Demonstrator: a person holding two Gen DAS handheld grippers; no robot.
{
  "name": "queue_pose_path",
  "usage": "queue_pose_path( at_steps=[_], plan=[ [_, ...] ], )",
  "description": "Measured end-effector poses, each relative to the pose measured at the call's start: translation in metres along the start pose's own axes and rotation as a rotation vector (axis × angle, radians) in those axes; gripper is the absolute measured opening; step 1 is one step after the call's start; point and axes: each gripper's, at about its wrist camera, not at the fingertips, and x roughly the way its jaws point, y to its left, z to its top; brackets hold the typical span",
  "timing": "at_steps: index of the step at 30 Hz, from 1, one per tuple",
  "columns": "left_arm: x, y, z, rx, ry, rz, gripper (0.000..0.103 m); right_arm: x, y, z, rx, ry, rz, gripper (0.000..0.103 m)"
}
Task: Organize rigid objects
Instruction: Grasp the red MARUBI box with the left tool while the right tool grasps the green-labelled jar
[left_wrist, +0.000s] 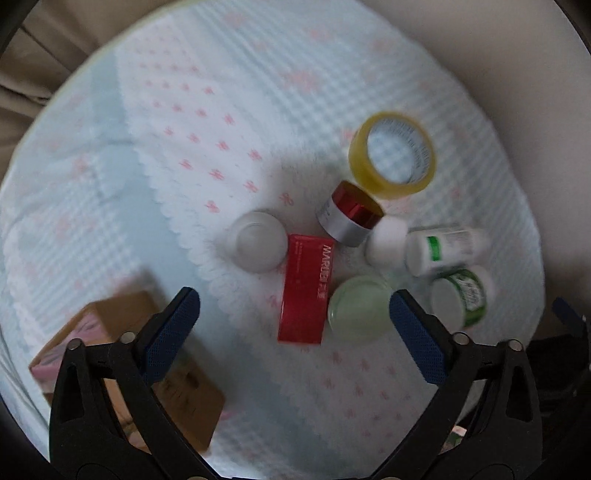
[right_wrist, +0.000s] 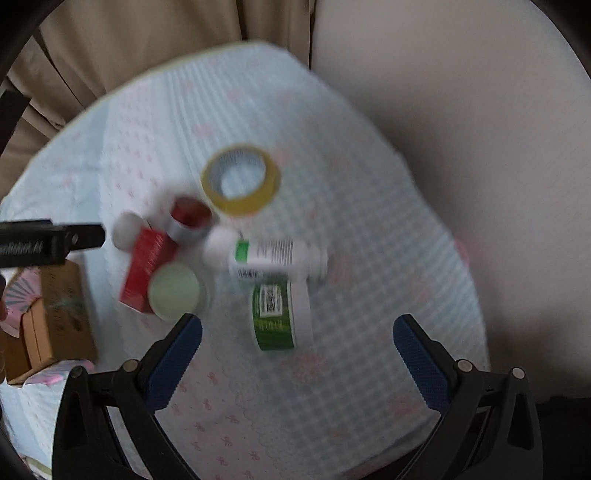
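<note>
My left gripper (left_wrist: 294, 314) hangs above the table with its blue pads spread wide and nothing between them; below the gap lie the red carton (left_wrist: 306, 288) and a pale green jar (left_wrist: 356, 308). My right gripper (right_wrist: 297, 334) is also wide apart and empty, and the green-labelled bottle (right_wrist: 279, 314) lies on its side just ahead of it. I judge that both are held this wide so that either can come down over an object without touching its neighbours.

The rigid objects sit close together on the checked cloth (left_wrist: 184, 110): a white bottle (left_wrist: 443, 249) lying down, a red-capped jar (left_wrist: 351, 214) tilted, a frosted jar (left_wrist: 258, 242), and the yellow tape roll (left_wrist: 393, 153) a little apart. An open cardboard box (left_wrist: 122, 354) stands at the left, probably the place for them. Nothing seems sorted yet.
</note>
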Motion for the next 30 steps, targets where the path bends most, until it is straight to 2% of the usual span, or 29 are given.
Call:
queue_pose_path(
  at_steps=[5, 9, 11, 13, 19, 21, 24, 25, 26, 28, 29, 30],
  plan=[
    [0.048, 0.000, 0.015, -0.009, 0.086, 0.027, 0.096, 0.048, 0.001, -0.002, 0.017, 0.097, 0.009, 0.097],
    [0.076, 0.001, 0.021, -0.015, 0.141, 0.064, 0.090, 0.077, 0.006, -0.001, 0.011, 0.144, 0.010, 0.097],
    [0.079, 0.000, 0.023, 0.009, 0.131, 0.110, 0.090, 0.088, 0.008, 0.000, 0.001, 0.162, 0.010, 0.092],
    [0.081, -0.001, 0.023, 0.012, 0.137, 0.116, 0.090, 0.100, 0.013, 0.001, -0.011, 0.188, 0.009, 0.085],
    [0.084, -0.002, 0.007, -0.043, 0.157, 0.107, 0.086, 0.119, 0.019, 0.001, -0.008, 0.235, -0.001, 0.083],
    [0.090, 0.000, 0.002, -0.065, 0.170, 0.103, 0.077, 0.124, 0.023, 0.000, -0.015, 0.239, -0.001, 0.083],
    [0.100, 0.005, 0.002, -0.106, 0.179, 0.069, 0.074, 0.129, 0.026, -0.001, -0.028, 0.237, -0.006, 0.083],
    [0.106, 0.004, 0.003, -0.106, 0.187, 0.066, 0.073, 0.130, 0.026, -0.002, -0.033, 0.235, -0.007, 0.079],
    [0.110, 0.004, 0.003, -0.109, 0.191, 0.062, 0.068, 0.132, 0.028, -0.002, -0.037, 0.237, -0.005, 0.073],
    [0.117, 0.000, 0.001, -0.127, 0.198, 0.017, 0.053, 0.139, 0.030, -0.006, -0.041, 0.247, 0.002, 0.069],
    [0.119, -0.001, 0.002, -0.129, 0.200, -0.005, 0.043, 0.142, 0.032, -0.009, -0.042, 0.250, 0.003, 0.063],
    [0.120, -0.005, 0.002, -0.116, 0.199, 0.006, 0.042, 0.146, 0.033, -0.011, -0.044, 0.256, 0.003, 0.060]
  ],
)
